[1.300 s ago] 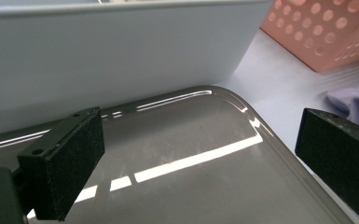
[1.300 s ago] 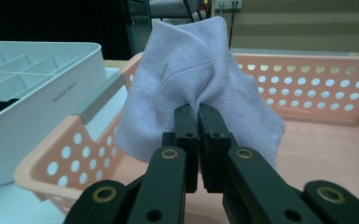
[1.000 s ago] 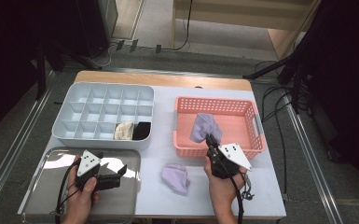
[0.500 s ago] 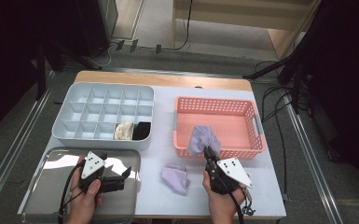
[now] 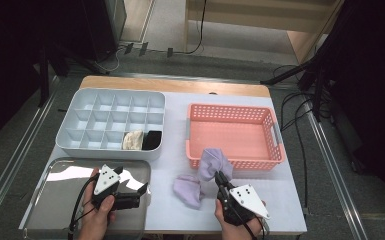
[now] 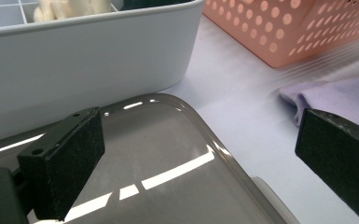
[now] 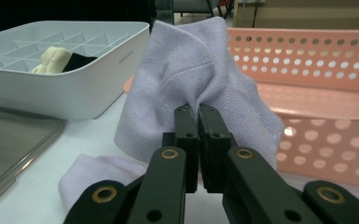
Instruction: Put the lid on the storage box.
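Observation:
My right gripper (image 5: 219, 176) is shut on a lavender sock (image 5: 212, 161) and holds it up just in front of the pink basket (image 5: 276, 131). In the right gripper view the jaws (image 7: 198, 112) pinch a fold of that sock (image 7: 191, 60), which bunches above them. A second lavender sock (image 5: 188, 189) lies flat on the white table, left of the right gripper. My left gripper (image 5: 135, 182) hovers open over the metal tray (image 5: 55, 200), with nothing between its pads (image 6: 65, 163).
A grey divided organizer (image 5: 110, 97) sits at the back left, with a cream sock (image 5: 132, 140) and a black sock (image 5: 152, 139) in its front-row compartments. The table's near edge runs right under both hands.
My right gripper has drawn back toward the person with the lavender sock, lifting it out of the basket to a spot in front of its near wall. The left gripper has stayed put.

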### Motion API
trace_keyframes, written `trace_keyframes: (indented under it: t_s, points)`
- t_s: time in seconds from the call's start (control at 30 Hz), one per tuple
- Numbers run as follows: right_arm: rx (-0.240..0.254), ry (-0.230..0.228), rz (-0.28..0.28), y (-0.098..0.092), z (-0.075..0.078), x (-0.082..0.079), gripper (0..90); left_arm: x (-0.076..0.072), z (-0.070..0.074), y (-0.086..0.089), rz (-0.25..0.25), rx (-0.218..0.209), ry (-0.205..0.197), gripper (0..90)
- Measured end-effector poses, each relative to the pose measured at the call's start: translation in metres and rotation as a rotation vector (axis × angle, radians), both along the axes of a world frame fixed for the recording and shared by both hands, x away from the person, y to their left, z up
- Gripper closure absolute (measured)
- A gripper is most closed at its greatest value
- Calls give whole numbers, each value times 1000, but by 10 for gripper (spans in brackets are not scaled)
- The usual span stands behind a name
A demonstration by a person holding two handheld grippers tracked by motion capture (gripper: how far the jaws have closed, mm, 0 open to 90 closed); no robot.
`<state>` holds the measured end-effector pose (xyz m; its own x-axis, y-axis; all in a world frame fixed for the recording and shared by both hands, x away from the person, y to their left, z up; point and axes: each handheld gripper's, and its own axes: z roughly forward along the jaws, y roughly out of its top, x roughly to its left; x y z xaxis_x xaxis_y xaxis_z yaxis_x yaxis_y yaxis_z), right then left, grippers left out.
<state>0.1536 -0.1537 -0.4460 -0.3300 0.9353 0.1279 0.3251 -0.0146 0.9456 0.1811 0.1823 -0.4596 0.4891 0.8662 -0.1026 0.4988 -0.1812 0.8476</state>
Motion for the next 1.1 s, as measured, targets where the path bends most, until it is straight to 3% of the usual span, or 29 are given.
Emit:
trace_keyframes:
  t_s: [0.4, 0.67, 0.87, 1.1]
  points:
    - [-3, 28, -15, -17, -7, -22, 880, -2, -1, -8, -26, 1, -1, 19]
    - [17, 95, -46, -38, -18, -25, 879, -4, -1, -7, -30, -8, 3, 19]
    - [27, 130, -94, -59, -27, -21, 879, -3, -1, -10, -37, -4, 2, 19]
    - [-5, 186, -140, -81, -39, -13, 879, -1, -2, -8, -34, -4, 6, 19]
